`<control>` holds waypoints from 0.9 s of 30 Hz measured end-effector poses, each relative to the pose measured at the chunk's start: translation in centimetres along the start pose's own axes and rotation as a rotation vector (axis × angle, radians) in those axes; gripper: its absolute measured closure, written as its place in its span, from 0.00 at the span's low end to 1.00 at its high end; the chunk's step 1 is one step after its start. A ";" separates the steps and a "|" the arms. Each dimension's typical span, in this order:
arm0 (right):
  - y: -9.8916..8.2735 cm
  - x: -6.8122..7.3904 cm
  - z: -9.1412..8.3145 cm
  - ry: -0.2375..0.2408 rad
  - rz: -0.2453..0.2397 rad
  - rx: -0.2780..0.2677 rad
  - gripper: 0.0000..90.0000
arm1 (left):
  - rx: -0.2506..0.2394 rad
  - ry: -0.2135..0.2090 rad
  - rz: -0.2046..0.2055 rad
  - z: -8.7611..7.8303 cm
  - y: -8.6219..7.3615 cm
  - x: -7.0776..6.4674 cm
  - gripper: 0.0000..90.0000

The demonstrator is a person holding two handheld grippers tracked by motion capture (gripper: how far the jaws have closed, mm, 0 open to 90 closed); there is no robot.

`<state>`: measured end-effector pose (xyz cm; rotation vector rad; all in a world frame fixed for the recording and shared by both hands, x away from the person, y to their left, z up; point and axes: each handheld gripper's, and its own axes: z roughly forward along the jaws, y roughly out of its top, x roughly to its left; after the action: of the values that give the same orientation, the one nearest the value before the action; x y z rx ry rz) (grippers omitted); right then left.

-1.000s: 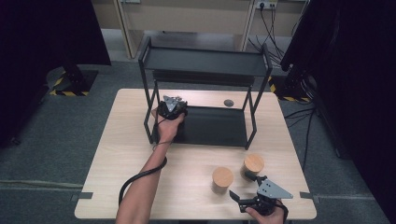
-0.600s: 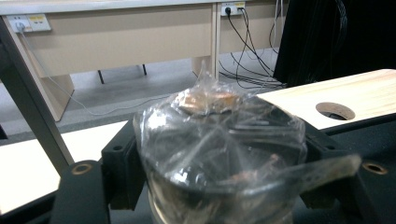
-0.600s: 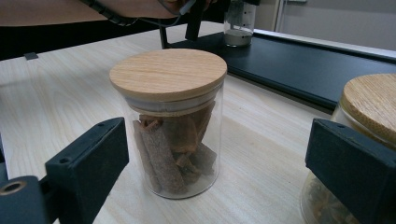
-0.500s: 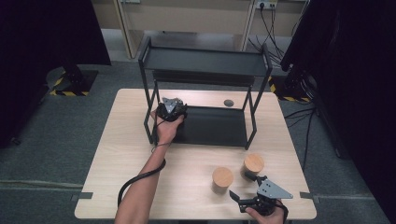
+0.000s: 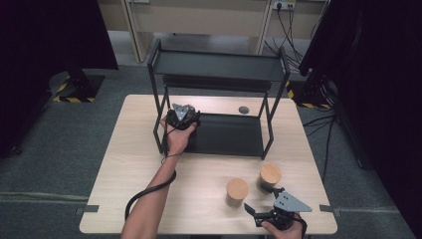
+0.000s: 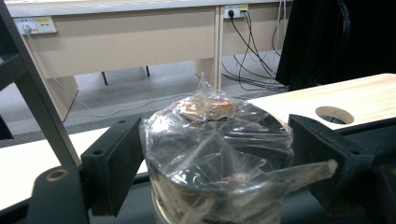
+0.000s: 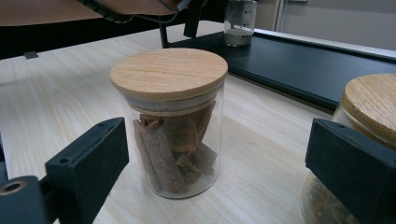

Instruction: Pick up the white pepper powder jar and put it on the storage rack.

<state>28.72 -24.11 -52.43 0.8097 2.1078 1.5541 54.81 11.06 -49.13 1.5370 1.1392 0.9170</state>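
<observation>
The left gripper [image 5: 182,115] reached into the lower shelf of the black metal two-tier rack [image 5: 219,69] at the back of the pale wooden table [image 5: 129,154]. Its fingers [image 6: 112,163] had just been opening and stood spread on either side of a clear glass jar covered with crinkled plastic wrap [image 6: 217,154], which stood on the rack's lower shelf between them; the left finger seemed clear of it, and the wrap brushed the right one. Near the table's front edge, the right gripper [image 5: 263,207] held its fingers [image 7: 88,163] spread apart, pinching nothing, with a wooden-lidded glass jar of brown bark sticks [image 7: 172,119] standing between them. A second wooden-lidded glass jar [image 5: 269,177] stood just beside it.
</observation>
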 end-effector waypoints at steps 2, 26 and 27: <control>0.0 0.0 0.0 -0.001 0.000 0.000 0.07 | 0.003 0.001 -0.001 -0.1 0.0 0.0 0.21; 0.0 0.1 0.0 -0.005 -0.005 0.001 0.07 | 0.000 0.011 0.018 -2.9 0.7 -0.6 0.16; 0.0 0.1 0.0 -0.005 -0.005 0.001 0.07 | 0.000 0.011 0.014 -3.1 0.8 -0.6 0.16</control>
<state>28.66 -24.06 -52.43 0.8079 2.1059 1.5468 51.95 11.24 -47.68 1.5438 1.1378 0.9364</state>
